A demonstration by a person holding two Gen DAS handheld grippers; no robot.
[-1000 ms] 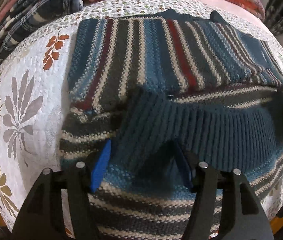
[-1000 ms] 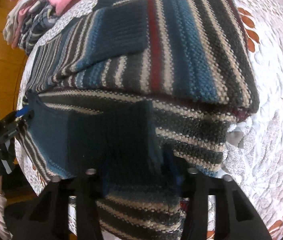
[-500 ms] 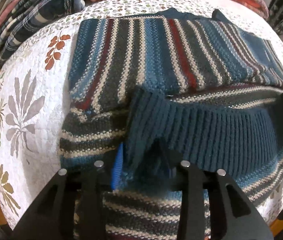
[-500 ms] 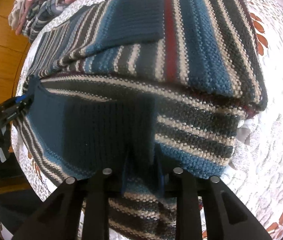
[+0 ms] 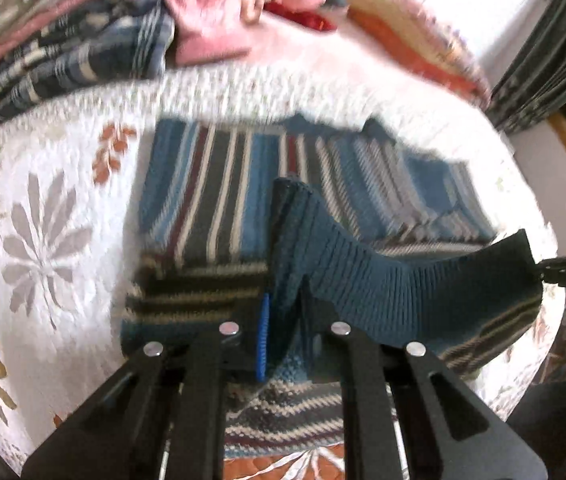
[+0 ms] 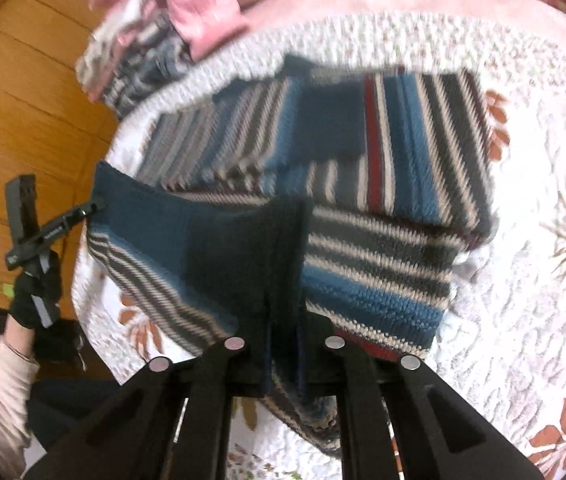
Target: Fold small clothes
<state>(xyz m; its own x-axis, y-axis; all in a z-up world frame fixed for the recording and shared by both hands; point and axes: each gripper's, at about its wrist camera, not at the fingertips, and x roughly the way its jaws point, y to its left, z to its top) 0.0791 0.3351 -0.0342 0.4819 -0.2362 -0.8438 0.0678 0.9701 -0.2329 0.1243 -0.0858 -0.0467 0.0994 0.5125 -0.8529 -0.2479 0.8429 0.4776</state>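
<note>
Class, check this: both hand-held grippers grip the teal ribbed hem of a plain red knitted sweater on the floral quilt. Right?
Not quite. The knitted sweater is striped in blue, grey, cream and red, as the right wrist view shows; the rest holds.

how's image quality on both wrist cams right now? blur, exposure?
Left wrist view: heavy motion blur on the sweater and quilt; the far bedding is washed out; only the left gripper is sharp. Right wrist view: the same smear on the clothes pile; the right gripper is crisp; fisheye bends the edges.
</note>
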